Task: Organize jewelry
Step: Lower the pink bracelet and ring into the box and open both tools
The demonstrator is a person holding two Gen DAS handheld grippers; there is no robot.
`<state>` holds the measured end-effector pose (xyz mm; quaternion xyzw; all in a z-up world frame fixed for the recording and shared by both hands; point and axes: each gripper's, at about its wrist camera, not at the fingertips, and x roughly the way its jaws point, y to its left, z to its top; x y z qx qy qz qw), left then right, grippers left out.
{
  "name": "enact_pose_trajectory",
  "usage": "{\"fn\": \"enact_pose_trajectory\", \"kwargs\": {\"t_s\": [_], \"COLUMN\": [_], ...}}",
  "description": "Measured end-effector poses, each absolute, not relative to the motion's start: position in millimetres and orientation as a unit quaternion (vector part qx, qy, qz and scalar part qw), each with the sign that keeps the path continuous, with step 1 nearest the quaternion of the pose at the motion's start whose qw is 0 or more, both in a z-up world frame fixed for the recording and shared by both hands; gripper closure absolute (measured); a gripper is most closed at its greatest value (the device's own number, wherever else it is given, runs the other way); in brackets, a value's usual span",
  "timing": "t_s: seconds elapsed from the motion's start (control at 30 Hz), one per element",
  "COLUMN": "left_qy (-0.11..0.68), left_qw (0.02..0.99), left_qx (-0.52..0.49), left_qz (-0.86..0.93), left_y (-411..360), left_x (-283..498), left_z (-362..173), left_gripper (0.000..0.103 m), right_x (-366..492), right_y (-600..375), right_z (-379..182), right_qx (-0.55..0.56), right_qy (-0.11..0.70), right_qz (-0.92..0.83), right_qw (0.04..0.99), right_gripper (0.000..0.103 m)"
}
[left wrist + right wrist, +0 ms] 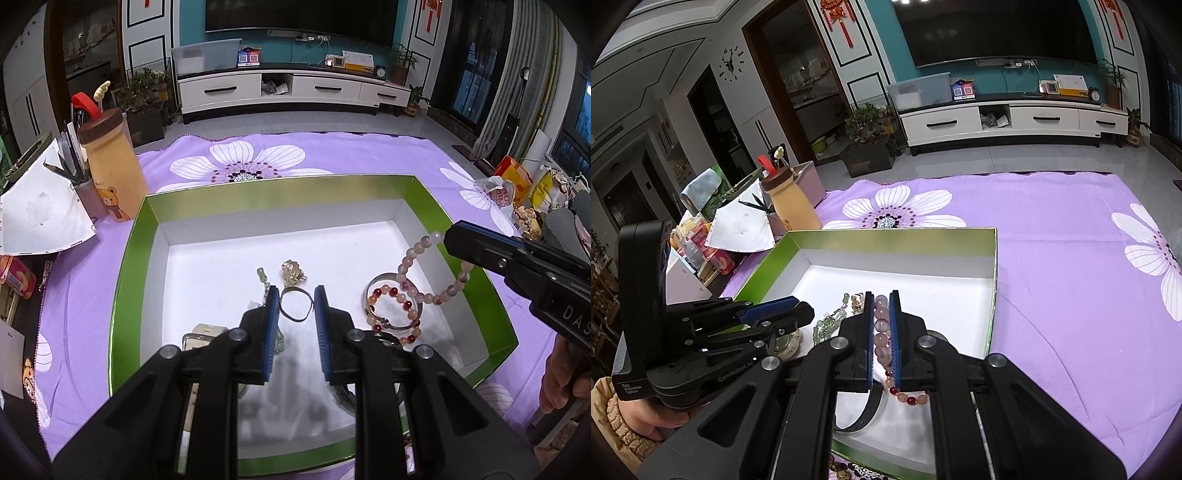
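A green box [129, 280] with a white floor holds jewelry. My left gripper [295, 295] is open low over the box floor, with a thin dark ring with a gold charm [294, 293] between its fingertips. A jade-green chain [263, 280] lies just left of it. A silver bangle with a red-and-orange bead bracelet [397, 308] lies to the right. My right gripper [881, 299] is shut on a pink bead bracelet [881, 332]; in the left wrist view this bracelet [413, 254] hangs from the right gripper [452, 236] down over the bangle.
The box [993, 280] sits on a purple flowered cloth [1071, 277]. An orange bear bottle [110, 173], a pencil cup [86, 192] and a white paper [40, 214] stand left of the box. Snack packets [517, 184] lie at the right.
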<state>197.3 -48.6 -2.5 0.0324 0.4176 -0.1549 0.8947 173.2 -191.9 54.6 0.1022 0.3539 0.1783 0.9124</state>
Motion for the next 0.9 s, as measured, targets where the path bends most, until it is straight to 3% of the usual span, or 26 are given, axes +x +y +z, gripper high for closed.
{"fn": "enact_pose_trajectory", "kwargs": {"t_s": [0.9], "left_qy": [0.442], "left_qw": [0.883], "left_qx": [0.052], "left_qz": [-0.151], "left_y": [-53], "left_x": [208], "left_z": [-18], "left_gripper": [0.084], "right_x": [191], "right_y": [-185], "right_z": [33], "right_qx": [0.094], "right_qy": [0.391], "right_qz": [0.167], "right_qw": [0.9], "right_gripper": [0.096]}}
